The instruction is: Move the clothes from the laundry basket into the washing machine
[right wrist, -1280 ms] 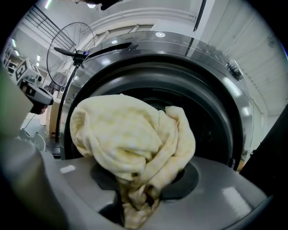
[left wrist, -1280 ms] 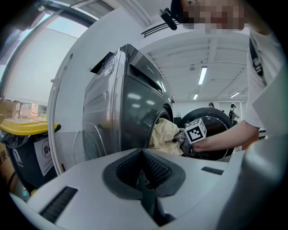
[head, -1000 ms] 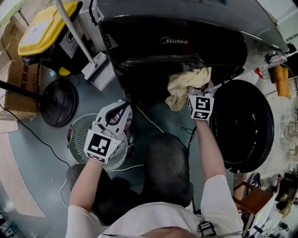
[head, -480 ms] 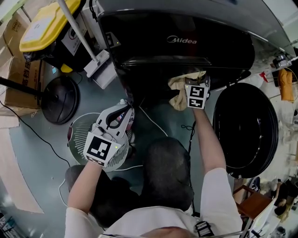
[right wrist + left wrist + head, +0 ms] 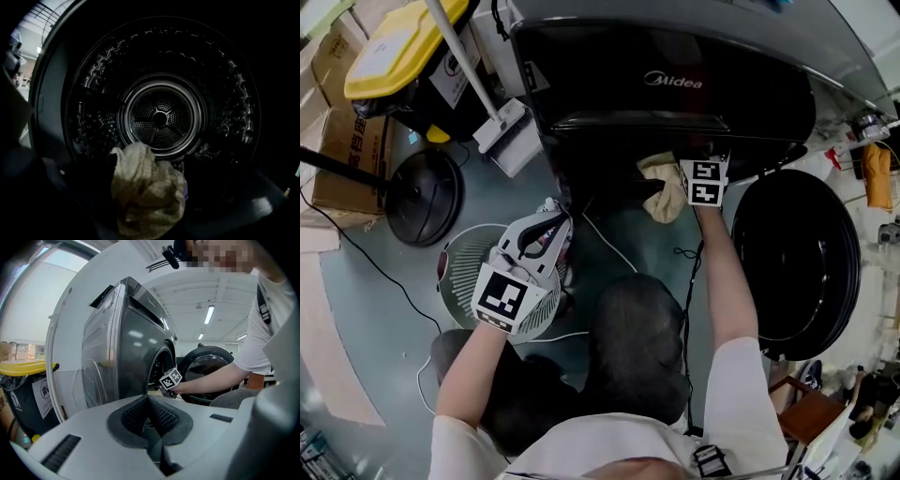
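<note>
A beige checked cloth (image 5: 666,192) hangs at the mouth of the dark Midea washing machine (image 5: 666,80), partly inside it. My right gripper (image 5: 700,161) reaches into that mouth. In the right gripper view the cloth (image 5: 145,192) lies bunched between the dark jaws of the right gripper (image 5: 147,173), which are opening, with the steel drum (image 5: 159,119) beyond. My left gripper (image 5: 551,214) hovers over the white laundry basket (image 5: 464,258), shut and empty. In the left gripper view the left gripper (image 5: 149,399) points at the machine (image 5: 126,343).
The round machine door (image 5: 792,253) stands swung open on the right. A yellow-lidded bin (image 5: 403,42), a cardboard box (image 5: 342,159), a black round stand base (image 5: 417,197) and a white pole tool (image 5: 502,131) crowd the left. Cables trail over the floor by the person's knee (image 5: 637,328).
My right gripper has pushed forward and down into the drum mouth with the cloth, so less of the cloth shows outside. The left gripper has stayed over the basket.
</note>
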### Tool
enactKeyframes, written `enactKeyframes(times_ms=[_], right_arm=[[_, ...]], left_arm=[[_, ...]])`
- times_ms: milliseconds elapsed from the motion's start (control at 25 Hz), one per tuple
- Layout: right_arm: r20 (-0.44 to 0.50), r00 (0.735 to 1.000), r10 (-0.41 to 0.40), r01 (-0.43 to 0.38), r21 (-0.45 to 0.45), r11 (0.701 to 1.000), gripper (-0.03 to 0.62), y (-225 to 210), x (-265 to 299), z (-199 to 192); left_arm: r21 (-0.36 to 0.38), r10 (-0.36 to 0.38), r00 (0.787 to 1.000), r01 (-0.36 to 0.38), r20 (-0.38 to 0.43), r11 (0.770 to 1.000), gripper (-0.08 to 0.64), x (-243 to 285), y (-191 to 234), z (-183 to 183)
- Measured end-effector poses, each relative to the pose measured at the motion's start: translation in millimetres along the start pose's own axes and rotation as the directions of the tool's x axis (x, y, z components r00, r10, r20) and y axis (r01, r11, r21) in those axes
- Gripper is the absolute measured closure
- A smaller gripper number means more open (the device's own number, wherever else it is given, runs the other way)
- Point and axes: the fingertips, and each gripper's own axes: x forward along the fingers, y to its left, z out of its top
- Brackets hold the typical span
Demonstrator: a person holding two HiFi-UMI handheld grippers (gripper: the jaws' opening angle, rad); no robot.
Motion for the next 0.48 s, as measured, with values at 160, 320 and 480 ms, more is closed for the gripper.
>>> enactKeyframes(times_ms=[160,320,480], right_arm=[[0.056,0.998,-0.014,0.013,0.022,1.000,0.143,-11.1,-23.4,10.8],[0.060,0.998,-0.002,0.000,0.026,1.000,0.144,-12.0,-37.0,9.7],[0.037,0.999,0.023,-0.024,0.020,1.000,0.144,-0.7,-49.9,-6.3]], left_arm=[[-0.001,0.007,1.000,-0.007,0.005,1.000,0.554,-1.4,1.6,-3.9],[0.006,0.003,1.000,-0.003,0.005,1.000,0.554,-0.5,0.6,-5.9],[0.013,-0.006,1.000,0.006,0.005,1.000,0.554,0.3,-1.9,-6.1]])
